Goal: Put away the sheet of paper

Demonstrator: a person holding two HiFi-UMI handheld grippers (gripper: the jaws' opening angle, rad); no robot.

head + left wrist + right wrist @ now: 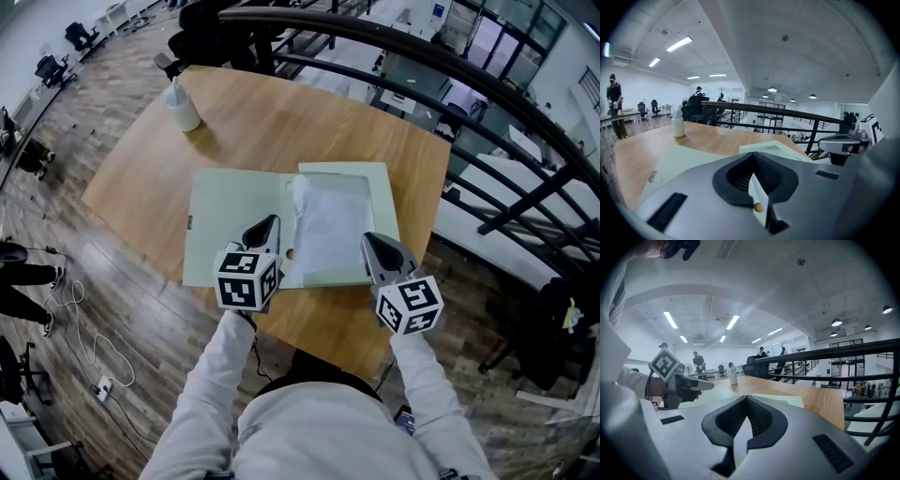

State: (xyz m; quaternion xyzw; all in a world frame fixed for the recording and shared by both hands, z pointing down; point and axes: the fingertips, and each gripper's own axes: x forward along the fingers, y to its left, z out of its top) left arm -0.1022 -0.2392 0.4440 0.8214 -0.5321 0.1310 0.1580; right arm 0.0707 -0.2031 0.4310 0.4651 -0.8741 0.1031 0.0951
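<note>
head view: two grippers at the near edge of an open folder

head view looks down on a wooden bench [281, 112] with a pale green folder [230, 202] lying open and flat across its near half. the sheet of paper [328, 225], white and a little rumpled, lies on the folder's right leaf, its left edge close to the fold. a small round hole [291, 253] shows in the folder just beside the fold, near the front edge.

the left gripper [267, 225] is low over the left leaf, its tip pointing toward the sheet's left edge and just beside it. in the left gripper view its fingers [736, 173] are pressed together at the tips. a pale sliver shows in the slit behind them, and from where i stand i can't say whether that is a pinched edge or only the folder underneath.

the right gripper [367, 242] is over the folder's right front corner, just beside the sheet's lower right corner. the right gripper view shows its fingers [726, 420] closed tip to tip as well.

a white bottle [181, 105] stands upright near the bench's far left corner, well apart from the folder. a dark railing [487, 94] runs past the far and right sides of the bench.
</note>
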